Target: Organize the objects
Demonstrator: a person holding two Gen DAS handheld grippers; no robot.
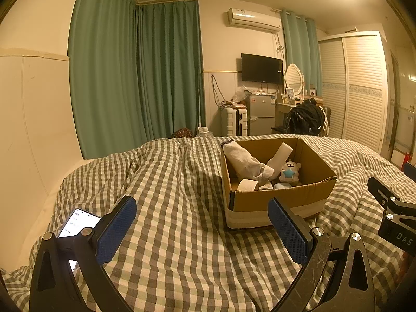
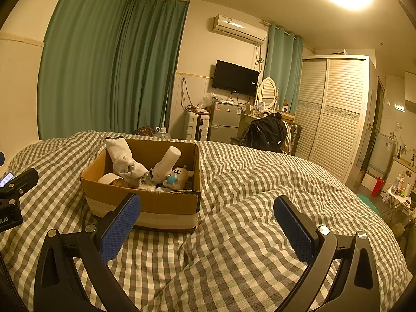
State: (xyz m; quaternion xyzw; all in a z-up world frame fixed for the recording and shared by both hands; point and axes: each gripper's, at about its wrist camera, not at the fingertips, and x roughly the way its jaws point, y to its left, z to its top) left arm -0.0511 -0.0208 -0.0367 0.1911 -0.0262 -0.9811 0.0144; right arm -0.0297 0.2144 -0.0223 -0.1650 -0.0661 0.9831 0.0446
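Note:
A cardboard box [image 1: 262, 202] [image 2: 161, 204] stands on the checked bed cover. Inside it lie a white sock [image 1: 243, 160] [image 2: 124, 160], a white bottle [image 1: 282, 154] [image 2: 167, 163], a tape roll [image 1: 247, 185] [image 2: 110, 178] and a small plush bear with a blue star [image 1: 290, 171] [image 2: 179, 176]. My left gripper [image 1: 202, 230] hovers open over the cover, short of the box and to its left. My right gripper [image 2: 208, 228] is open too, near the box's front right corner. Neither holds anything.
A lit phone [image 1: 78, 223] lies on the cover by my left gripper's left finger. The checked cover [image 2: 260, 182] spreads wide to the right. Beyond the bed stand green curtains [image 1: 135, 72], a suitcase, a small fridge [image 1: 261, 115], a chair with a black jacket [image 2: 267, 130] and a wardrobe [image 2: 332, 111].

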